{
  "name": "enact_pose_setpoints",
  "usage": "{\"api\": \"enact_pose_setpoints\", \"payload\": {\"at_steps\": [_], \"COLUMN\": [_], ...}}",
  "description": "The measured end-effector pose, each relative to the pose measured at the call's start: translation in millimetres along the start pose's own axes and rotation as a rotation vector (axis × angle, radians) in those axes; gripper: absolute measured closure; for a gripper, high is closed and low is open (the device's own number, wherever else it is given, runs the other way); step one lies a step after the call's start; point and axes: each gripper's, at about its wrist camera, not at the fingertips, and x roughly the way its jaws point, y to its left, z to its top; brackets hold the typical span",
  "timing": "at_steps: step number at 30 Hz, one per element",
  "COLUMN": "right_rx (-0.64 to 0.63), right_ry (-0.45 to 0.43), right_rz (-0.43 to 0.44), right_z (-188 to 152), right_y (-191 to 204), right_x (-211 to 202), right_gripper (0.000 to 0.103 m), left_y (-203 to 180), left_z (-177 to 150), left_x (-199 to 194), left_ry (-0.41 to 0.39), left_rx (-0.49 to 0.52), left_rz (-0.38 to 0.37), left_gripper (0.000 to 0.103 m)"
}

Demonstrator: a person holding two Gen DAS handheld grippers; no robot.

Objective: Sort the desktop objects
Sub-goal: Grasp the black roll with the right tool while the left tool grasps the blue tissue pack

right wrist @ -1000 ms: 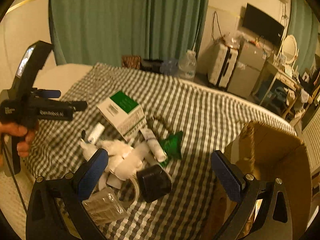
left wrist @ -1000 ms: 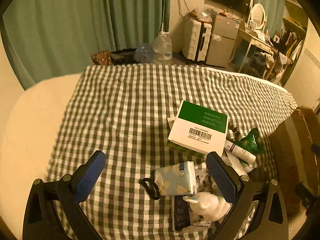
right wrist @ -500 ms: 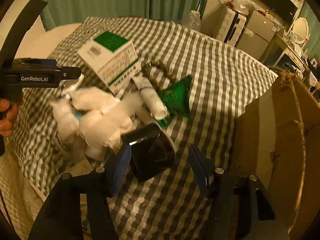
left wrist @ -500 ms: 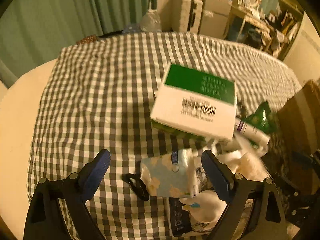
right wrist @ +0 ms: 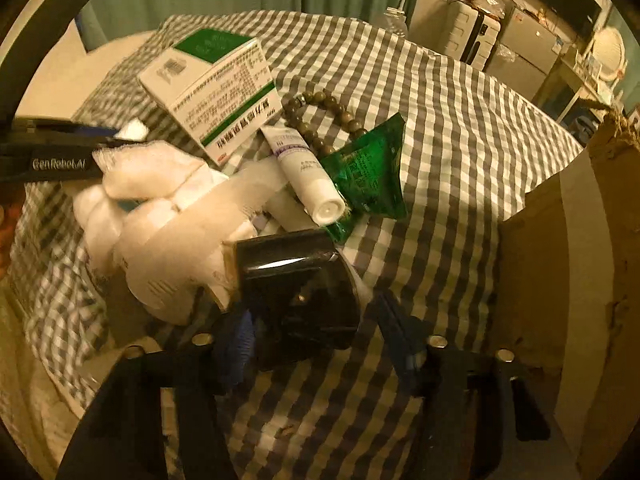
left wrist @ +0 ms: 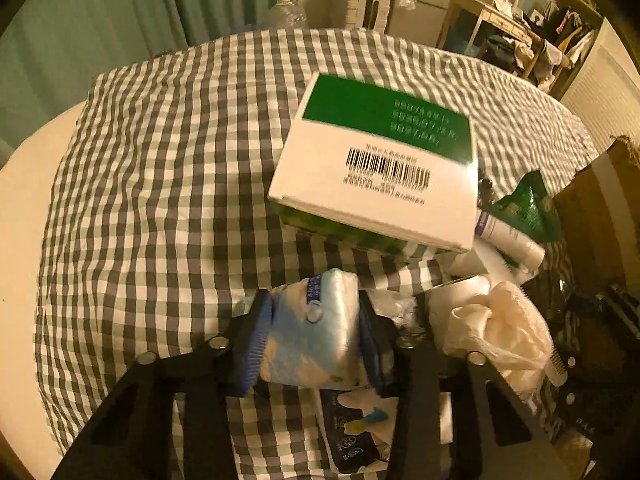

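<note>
Pick-up step: left tongs (left wrist: pixel 314 340) are closing on the pale-blue patterned soft pouch (left wrist: pixel 310 338), pads touching it. Right tongs (right wrist: pixel 316 330) are closing round the glossy black box (right wrist: pixel 298 296) beside the brown cardboard carton (right wrist: pixel 560 264); contact unclear. Next, I judge: grip firmly, lift, carry to the carton.

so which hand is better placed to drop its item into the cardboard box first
Right, probably. The right gripper is closing around the glossy black box, with the brown cardboard box just beside it. The left gripper, closing on the pale blue patterned pouch, sits farther from it.
</note>
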Motion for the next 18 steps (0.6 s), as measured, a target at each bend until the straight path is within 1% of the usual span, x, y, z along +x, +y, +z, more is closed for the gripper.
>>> {"api": "enact_pose_setpoints", "payload": {"at_steps": [3, 6, 12, 18], "right_rx": [0.041, 0.060, 0.094, 0.125], "right_ry": [-0.012, -0.019, -0.084, -0.152], "right_rz": [0.018, 0.027, 0.035, 0.048], "right_z": [1.0, 1.0, 7.5, 13.4], "right_y": [-6.3, -7.8, -14.0, -17.3], "right_x": [-3.8, -4.9, -24.3, -46.4], "right_gripper": [0.055, 0.056, 0.056, 0.056], "left_y": [3.8, 10.6, 12.8, 9.8], "left_z": [5.2, 8.6, 12.7, 16.8], "left_x": [-9.7, -16.9, -35.4, -59.4], "left_ry": [-0.026, -0.048, -0.088, -0.154], "left_rx": [-0.021, -0.042, -0.052, -0.061], "left_rz": [-0.003, -0.004, -0.022, -0.037], "left_gripper": [0.075, 0.080, 0.080, 0.080]}}
